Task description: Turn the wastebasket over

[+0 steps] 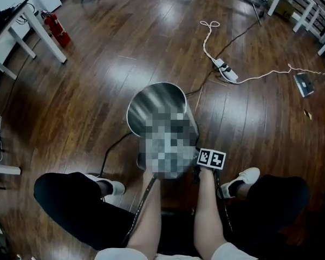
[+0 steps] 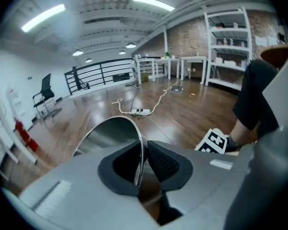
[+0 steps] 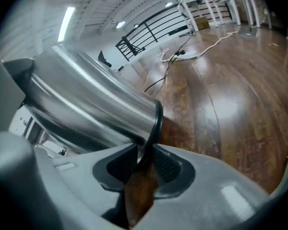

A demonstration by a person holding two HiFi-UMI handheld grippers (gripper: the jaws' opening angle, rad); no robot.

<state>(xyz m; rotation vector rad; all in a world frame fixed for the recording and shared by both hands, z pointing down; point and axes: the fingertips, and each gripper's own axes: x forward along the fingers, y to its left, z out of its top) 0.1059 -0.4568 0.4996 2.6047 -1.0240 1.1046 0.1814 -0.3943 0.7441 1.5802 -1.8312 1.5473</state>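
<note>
Head view looks down on a shiny metal wastebasket (image 1: 157, 104) held in front of the person, over a dark wood floor (image 1: 97, 80) and between two white shoes (image 1: 116, 187). The wastebasket is tipped on a slant, and I cannot tell if it touches the floor. Both bare arms reach to its near end. A cube (image 1: 212, 158) with black and white squares sits on top of the right claw. In the left gripper view, the left claw (image 2: 143, 164) is closed on the thin metal edge of the wastebasket (image 2: 110, 133), with one dark pad on each side. In the right gripper view, the right claw (image 3: 143, 164) grips a black rim on the wastebasket (image 3: 86, 104), which leans up and to the left. Farther off on the floor are a red fire extinguisher (image 1: 57, 28) and a white power strip (image 1: 226, 69) with a long cord.
</note>
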